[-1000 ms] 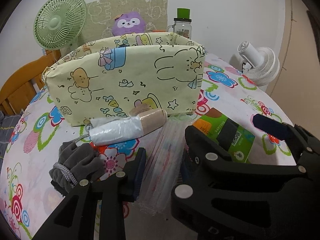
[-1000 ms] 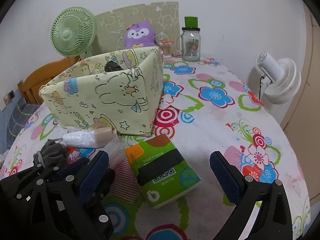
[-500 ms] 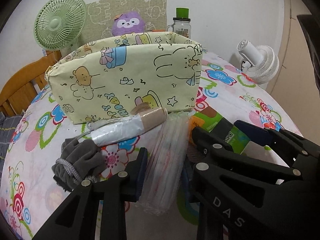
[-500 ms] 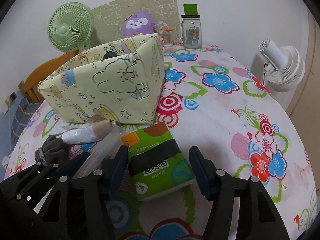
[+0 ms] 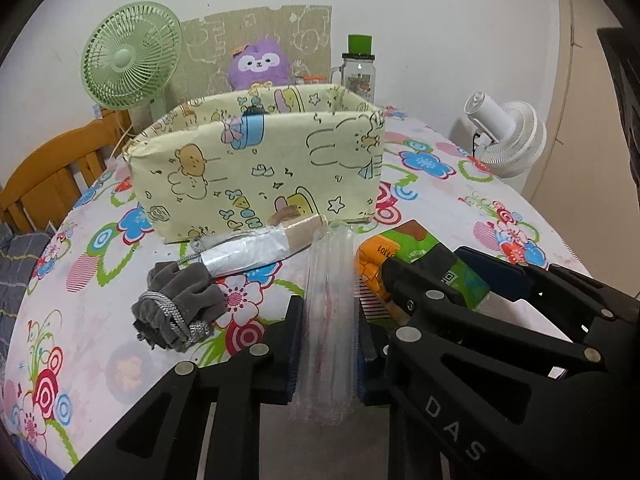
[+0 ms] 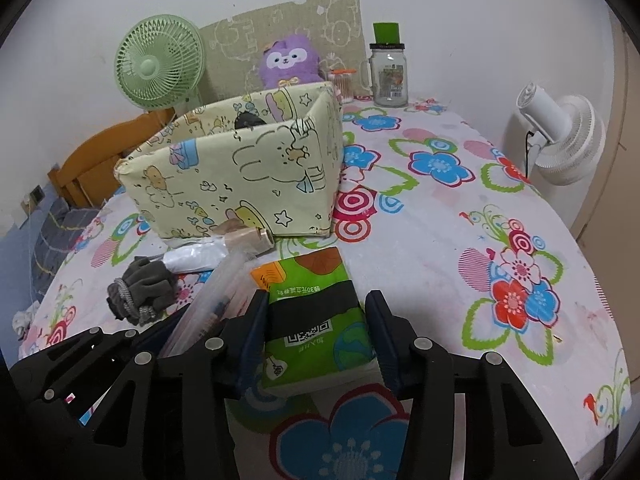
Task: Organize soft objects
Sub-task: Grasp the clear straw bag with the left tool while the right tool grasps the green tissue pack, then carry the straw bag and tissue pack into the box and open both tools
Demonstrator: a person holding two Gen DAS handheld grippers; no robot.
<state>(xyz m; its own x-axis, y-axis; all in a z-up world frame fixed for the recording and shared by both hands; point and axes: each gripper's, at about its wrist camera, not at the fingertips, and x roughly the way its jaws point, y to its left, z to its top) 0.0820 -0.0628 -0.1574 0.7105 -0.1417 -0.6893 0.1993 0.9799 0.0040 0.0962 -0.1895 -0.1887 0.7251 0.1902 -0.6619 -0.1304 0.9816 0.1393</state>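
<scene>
My left gripper [image 5: 329, 314] is shut on a long clear plastic packet [image 5: 330, 264] that sticks out toward the yellow cartoon-print fabric box [image 5: 256, 168]. To its right, my right gripper [image 6: 318, 312] has a green tissue pack [image 6: 304, 276] between its blue pads. Its jaws are closing and the pads press on both sides of the pack. A grey drawstring pouch [image 5: 176, 304] and a beige roll half wrapped in plastic [image 5: 256, 252] lie on the flowered tablecloth in front of the box. Something dark lies inside the box [image 6: 250, 120].
A purple plush toy [image 5: 260, 64], a green fan [image 5: 128, 68] and a glass jar with a green lid [image 5: 358, 68] stand behind the box. A white fan [image 5: 508, 140] sits at the table's right edge. A wooden chair back [image 5: 48, 176] is at the left.
The right jaws went from wide open to closed around the tissue pack. The left jaws tightened on the clear packet. Both grippers drew back a little from the box.
</scene>
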